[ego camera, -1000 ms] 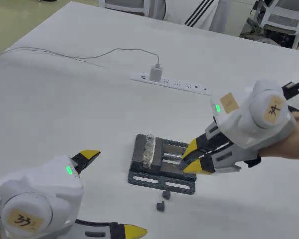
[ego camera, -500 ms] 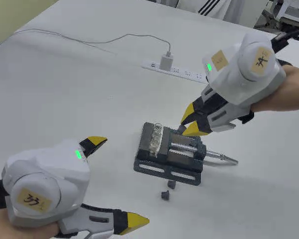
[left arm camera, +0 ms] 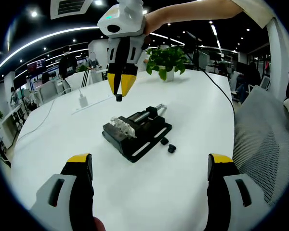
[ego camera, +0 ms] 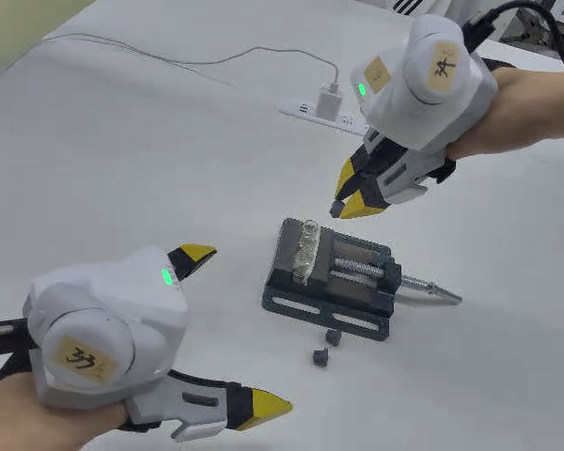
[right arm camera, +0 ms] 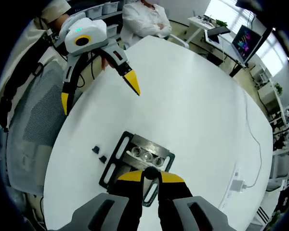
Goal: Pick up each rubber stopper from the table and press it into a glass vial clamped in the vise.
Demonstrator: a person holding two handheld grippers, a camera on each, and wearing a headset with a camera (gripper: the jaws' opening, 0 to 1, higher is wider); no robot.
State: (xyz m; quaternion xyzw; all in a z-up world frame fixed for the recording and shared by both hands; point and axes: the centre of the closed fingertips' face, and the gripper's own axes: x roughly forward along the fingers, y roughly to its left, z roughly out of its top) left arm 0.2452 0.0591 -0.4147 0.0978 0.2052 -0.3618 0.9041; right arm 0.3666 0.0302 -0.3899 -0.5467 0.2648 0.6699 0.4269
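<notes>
Rubber stopper (ego camera: 336, 209) sits pinched in your right gripper (ego camera: 348, 194), jaws nearly closed, upper right, above the vise (ego camera: 357, 282). Your left gripper (ego camera: 244, 329), lower left, gapes wide, empty.

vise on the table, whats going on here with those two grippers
A person works two handheld grippers at a white table. The right gripper is shut on a small dark stopper above the vise, which clamps a row of glass vials. Two more stoppers lie on the table beside the vise. The left gripper is open, holding nothing.
</notes>
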